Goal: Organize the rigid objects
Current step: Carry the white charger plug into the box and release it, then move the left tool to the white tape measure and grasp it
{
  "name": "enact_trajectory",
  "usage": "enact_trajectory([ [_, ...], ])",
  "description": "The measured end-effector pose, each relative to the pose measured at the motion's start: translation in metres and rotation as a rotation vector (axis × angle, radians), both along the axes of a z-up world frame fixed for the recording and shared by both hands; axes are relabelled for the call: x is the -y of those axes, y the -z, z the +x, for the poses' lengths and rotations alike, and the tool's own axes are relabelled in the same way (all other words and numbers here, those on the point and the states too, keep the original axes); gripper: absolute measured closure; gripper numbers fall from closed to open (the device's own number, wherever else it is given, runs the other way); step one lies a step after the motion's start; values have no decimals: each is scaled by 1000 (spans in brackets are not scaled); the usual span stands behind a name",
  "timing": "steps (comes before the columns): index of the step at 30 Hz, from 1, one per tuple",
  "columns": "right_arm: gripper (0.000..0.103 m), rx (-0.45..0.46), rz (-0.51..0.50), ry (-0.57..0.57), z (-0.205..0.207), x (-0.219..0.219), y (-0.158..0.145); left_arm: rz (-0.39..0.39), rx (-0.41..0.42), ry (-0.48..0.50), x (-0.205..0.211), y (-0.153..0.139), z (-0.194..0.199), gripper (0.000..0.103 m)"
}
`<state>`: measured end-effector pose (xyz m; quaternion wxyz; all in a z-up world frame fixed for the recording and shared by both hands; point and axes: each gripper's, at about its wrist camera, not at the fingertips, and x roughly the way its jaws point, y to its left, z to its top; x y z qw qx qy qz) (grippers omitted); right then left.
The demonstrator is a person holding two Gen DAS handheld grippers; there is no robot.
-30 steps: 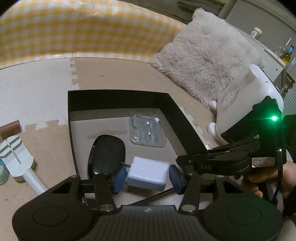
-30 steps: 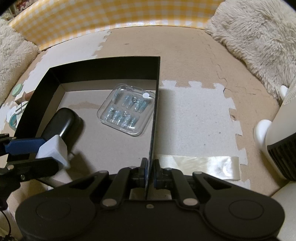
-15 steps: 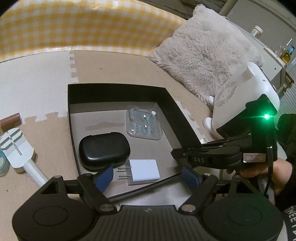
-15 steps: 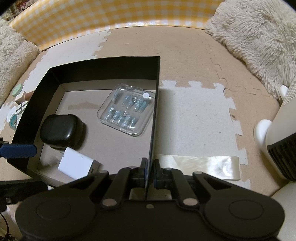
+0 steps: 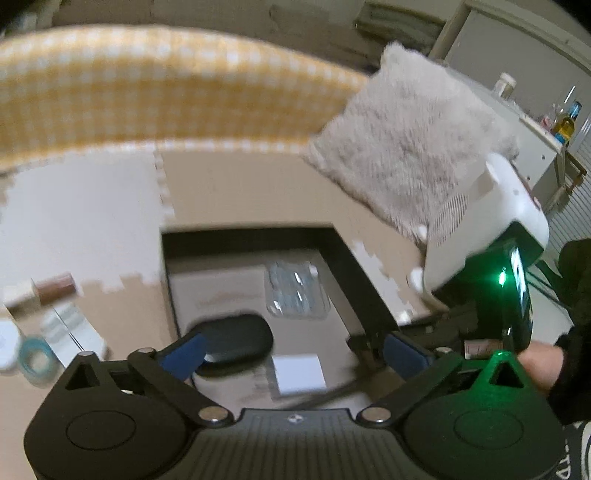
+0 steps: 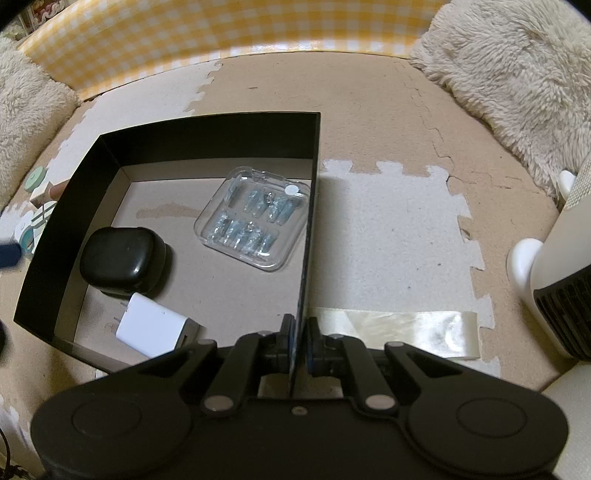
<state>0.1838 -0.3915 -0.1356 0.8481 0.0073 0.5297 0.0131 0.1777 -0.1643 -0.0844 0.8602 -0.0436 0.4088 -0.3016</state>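
Note:
A black open box [image 6: 207, 129] sits on the floor mat. It holds a black oval case [image 6: 122, 260], a white charger [image 6: 151, 330] and a clear plastic case [image 6: 255, 221] of small blue parts. My right gripper [image 6: 300, 332] is shut on the box's right wall near the front corner. My left gripper [image 5: 295, 352] hovers above the box's near end. Its jaws are opening wide, with nothing between the blue pads [image 5: 184, 350]. The charger [image 5: 297, 373] lies flat on the box floor below them, beside the black case [image 5: 236, 341].
Left of the box lie a blue tape roll [image 5: 35, 356], a white striped item [image 5: 70, 328] and a brown cylinder [image 5: 55, 290]. A fluffy cushion [image 5: 406, 147] and a white heater [image 5: 491, 221] stand to the right. A yellow checked barrier [image 6: 221, 33] borders the mat, and a tape strip [image 6: 399, 328] is stuck to it.
My left gripper let go of the white charger, which now lies in the box next to the black case. Its jaws spread wide and it lifted. The right gripper stayed put.

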Motion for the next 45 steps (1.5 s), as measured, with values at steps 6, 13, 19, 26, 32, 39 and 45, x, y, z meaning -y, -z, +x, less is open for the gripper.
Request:
enact_trajectory([
  [6, 96, 0, 0, 0, 0, 0, 0, 11, 118, -80, -22, -27, 10, 0],
  [13, 96, 1, 0, 0, 0, 0, 0, 32, 182, -212, -62, -35, 31, 0],
  [19, 96, 1, 1, 0, 0, 0, 0, 87, 164, -347, -97, -26, 54, 0],
  [26, 96, 1, 1, 0, 0, 0, 0, 158, 49, -500, -140, -5, 74, 0],
  [32, 96, 1, 0, 0, 0, 0, 1, 202, -60, -620, -168, 18, 84, 0],
  [39, 96, 2, 1, 0, -1, 1, 1, 211, -172, -718, -179, 51, 87, 11],
  [45, 96, 1, 0, 0, 0, 1, 1, 216, -188, -713, -176, 68, 91, 26],
])
